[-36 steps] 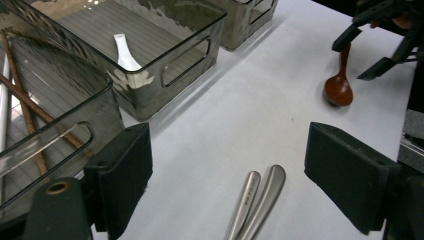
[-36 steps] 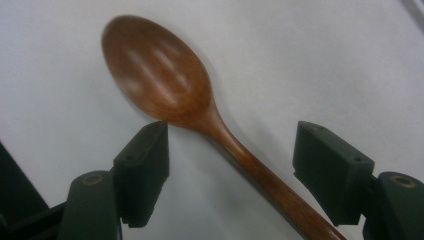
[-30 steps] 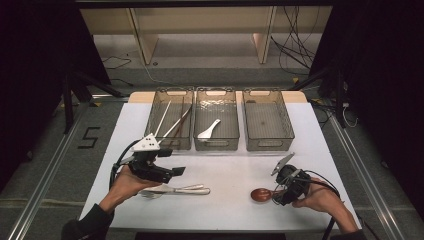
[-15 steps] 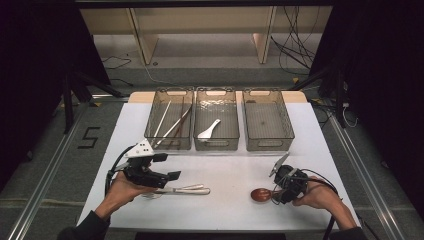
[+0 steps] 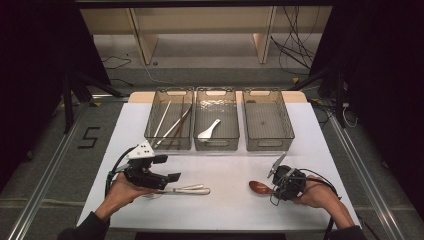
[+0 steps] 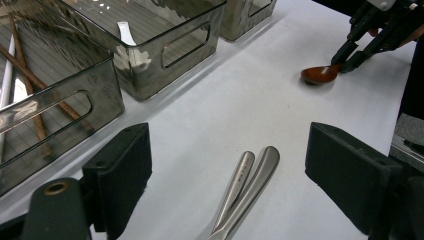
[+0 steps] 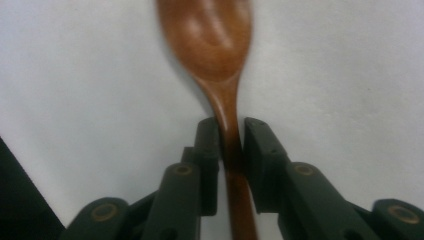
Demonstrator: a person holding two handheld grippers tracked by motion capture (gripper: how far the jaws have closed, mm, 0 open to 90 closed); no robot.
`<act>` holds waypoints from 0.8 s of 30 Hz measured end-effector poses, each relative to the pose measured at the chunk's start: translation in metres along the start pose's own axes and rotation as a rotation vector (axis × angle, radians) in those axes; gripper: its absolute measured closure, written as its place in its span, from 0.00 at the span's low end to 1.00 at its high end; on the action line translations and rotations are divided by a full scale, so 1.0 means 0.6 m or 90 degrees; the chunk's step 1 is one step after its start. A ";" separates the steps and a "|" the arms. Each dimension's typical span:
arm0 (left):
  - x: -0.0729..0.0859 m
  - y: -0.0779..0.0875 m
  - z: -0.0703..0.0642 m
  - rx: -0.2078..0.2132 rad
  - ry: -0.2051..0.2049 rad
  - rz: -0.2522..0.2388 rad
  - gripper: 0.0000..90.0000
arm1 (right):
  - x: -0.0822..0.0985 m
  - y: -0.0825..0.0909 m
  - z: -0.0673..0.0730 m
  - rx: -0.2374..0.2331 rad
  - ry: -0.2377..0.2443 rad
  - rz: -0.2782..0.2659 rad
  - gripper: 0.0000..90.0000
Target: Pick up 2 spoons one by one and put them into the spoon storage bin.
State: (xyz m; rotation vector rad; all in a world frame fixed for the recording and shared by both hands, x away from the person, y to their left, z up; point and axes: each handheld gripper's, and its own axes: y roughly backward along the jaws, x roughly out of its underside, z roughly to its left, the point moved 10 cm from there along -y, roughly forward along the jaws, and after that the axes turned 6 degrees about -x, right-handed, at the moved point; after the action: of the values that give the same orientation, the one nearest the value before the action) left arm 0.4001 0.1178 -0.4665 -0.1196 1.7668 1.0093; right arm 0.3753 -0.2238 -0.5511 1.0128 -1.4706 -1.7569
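Right gripper (image 7: pixel 231 131) was just closing, pinching wooden spoon (image 7: pixel 212 45) by its handle; bowel lay at 12 o'clock, axis along jaws.

My glossy reddish-brown wooden spoon (image 7: pixel 215 45) | my black matte right gripper (image 7: pixel 231 131), brass-coloured pivots | my black left gripper (image 5: pixel 172 177), pale grey plate on top | plain white tabletop (image 5: pixel 235 200) | two brushed silver metal handles (image 6: pixel 247 187) | three smoky grey translucent plastic bins (image 5: pixel 216 145) | white ceramic spoon (image 5: pixel 209 131) | pale and brown chopsticks (image 5: pixel 170 125)
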 end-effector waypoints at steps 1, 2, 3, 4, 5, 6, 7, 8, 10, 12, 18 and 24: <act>0.001 0.000 0.001 -0.002 -0.001 0.001 0.20 | 0.000 0.000 0.001 -0.002 0.001 0.000 0.90; 0.001 0.000 0.001 -0.002 -0.001 0.002 0.20 | 0.000 0.000 0.001 -0.003 0.006 0.000 0.90; 0.002 0.000 0.002 -0.002 -0.002 0.003 0.20 | -0.001 0.000 0.001 -0.002 0.009 0.000 0.91; 0.002 0.000 0.003 -0.003 -0.004 0.006 0.20 | 0.000 0.000 0.001 0.000 0.010 0.001 0.91; 0.003 0.000 0.004 -0.004 -0.003 0.007 0.20 | -0.001 0.000 0.003 0.000 0.006 0.001 0.91; 0.002 0.000 0.005 -0.004 0.001 0.004 0.20 | -0.001 0.000 0.003 0.000 0.006 0.000 0.91; 0.003 0.000 0.006 -0.004 0.003 0.004 0.20 | 0.000 0.001 0.003 -0.001 0.002 0.000 0.91; 0.003 0.000 0.007 -0.006 0.003 0.004 0.20 | -0.001 0.002 0.002 0.001 0.000 -0.002 0.91; 0.003 0.000 0.008 -0.007 0.003 0.004 0.20 | -0.002 0.005 0.000 0.003 -0.007 -0.012 0.91; 0.003 0.000 0.008 -0.007 0.004 0.002 0.20 | -0.005 0.010 0.000 0.004 -0.014 -0.025 0.91; 0.004 -0.001 0.009 -0.008 0.004 0.001 0.20 | -0.018 0.026 0.000 0.013 -0.021 -0.066 0.92; 0.002 0.001 0.011 -0.007 0.007 -0.005 0.20 | -0.036 0.041 -0.004 0.004 -0.035 -0.106 0.91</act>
State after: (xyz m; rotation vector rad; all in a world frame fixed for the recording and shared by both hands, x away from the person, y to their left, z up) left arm 0.4044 0.1232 -0.4679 -0.1396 1.7693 1.0147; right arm 0.3883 -0.2110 -0.5235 1.1268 -1.4628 -1.9117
